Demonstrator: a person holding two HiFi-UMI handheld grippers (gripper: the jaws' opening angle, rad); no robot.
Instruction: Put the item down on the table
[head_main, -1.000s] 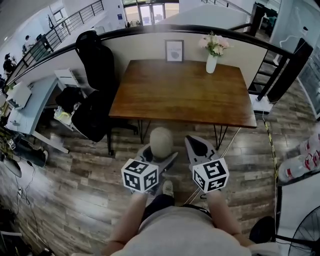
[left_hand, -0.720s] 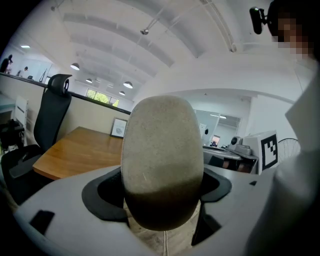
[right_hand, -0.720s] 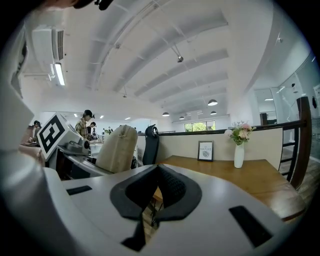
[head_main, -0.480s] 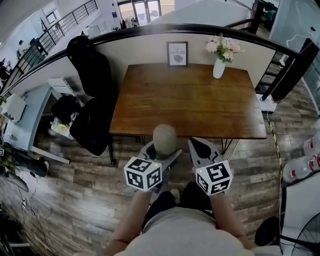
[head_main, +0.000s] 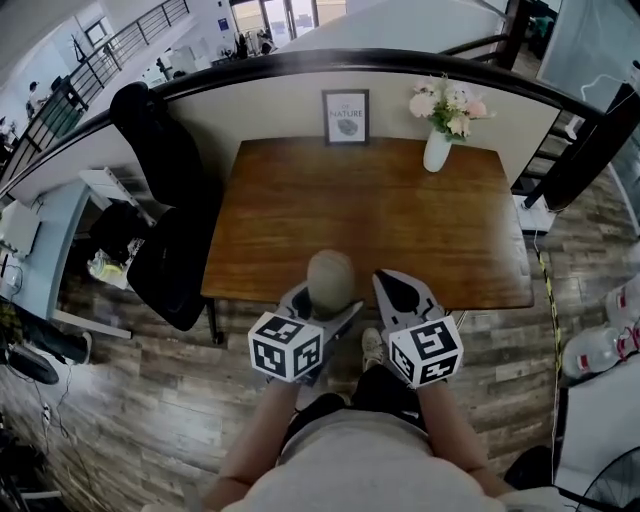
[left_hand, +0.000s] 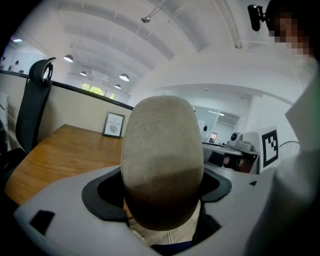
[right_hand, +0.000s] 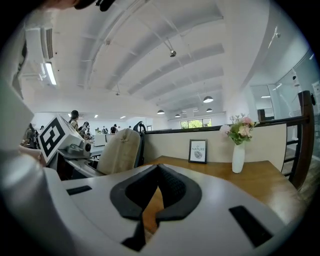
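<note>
A beige, egg-shaped soft item (head_main: 331, 276) stands upright between the jaws of my left gripper (head_main: 322, 302), which is shut on it. It hangs in the air at the near edge of the brown wooden table (head_main: 370, 200). In the left gripper view the item (left_hand: 162, 155) fills the middle and hides the jaw tips. My right gripper (head_main: 396, 287) is just to its right at the same edge, shut and with nothing in it. Seen from the right gripper view, that gripper's (right_hand: 158, 169) dark pads meet, and the item (right_hand: 120, 150) shows at the left.
A framed picture (head_main: 346, 103) and a white vase of flowers (head_main: 437, 148) stand along the table's far edge, against a low wall. A black chair with a dark jacket (head_main: 160, 190) stands left of the table. The floor is wood planks.
The table has come nearer and both grippers have advanced from over the floor to its near edge. The left gripper has kept its hold on the item throughout.
</note>
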